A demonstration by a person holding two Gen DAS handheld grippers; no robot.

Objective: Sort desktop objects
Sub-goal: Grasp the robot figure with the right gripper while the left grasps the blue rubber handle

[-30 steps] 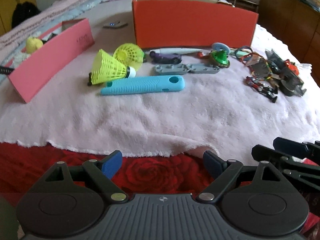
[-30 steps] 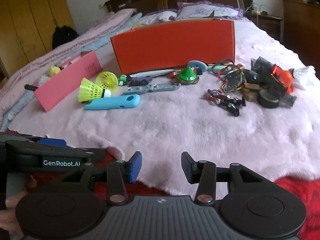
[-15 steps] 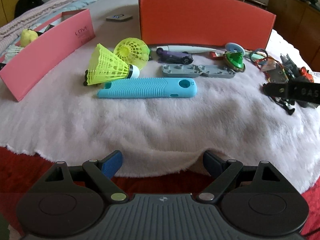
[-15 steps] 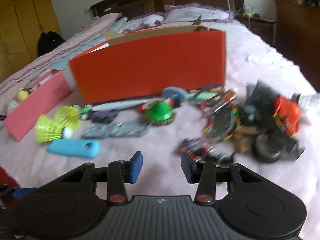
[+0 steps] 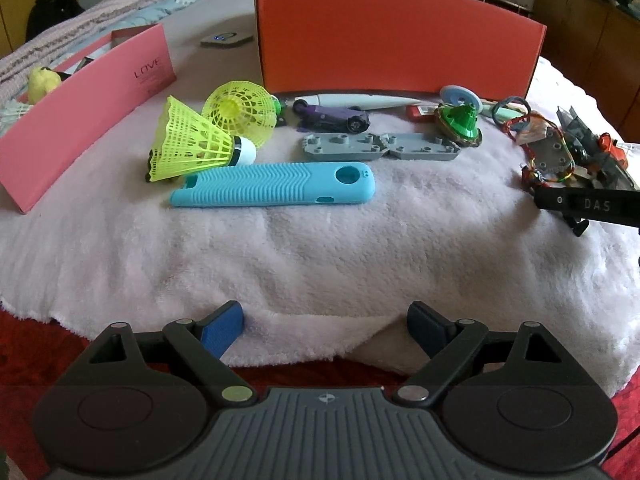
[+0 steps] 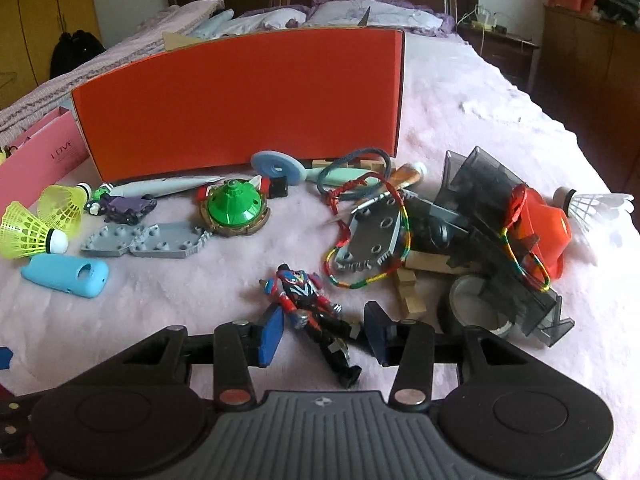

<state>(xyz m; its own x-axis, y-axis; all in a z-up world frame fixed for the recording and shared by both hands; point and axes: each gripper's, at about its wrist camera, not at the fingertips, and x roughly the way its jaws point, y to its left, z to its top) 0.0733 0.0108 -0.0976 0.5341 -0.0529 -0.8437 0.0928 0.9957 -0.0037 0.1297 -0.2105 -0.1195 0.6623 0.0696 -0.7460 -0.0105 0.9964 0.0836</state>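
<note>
Our right gripper (image 6: pixel 322 338) stands parted around the toy figure (image 6: pixel 310 306), low centre of the right wrist view; the pads do not yet press it. Our left gripper (image 5: pixel 322 330) is spread wide and empty at the bottom of the left wrist view.

Risk: closing on the thin, angled legs may pivot the figure out of the jaws, in our judgement.

Obstructions: the tape roll (image 6: pixel 474 314) and wooden blocks (image 6: pixel 414 292) lie just right of it; the beaded cord (image 6: pixel 370 236) lies above. The orange box (image 6: pixel 240 108) stands upper centre.
</note>
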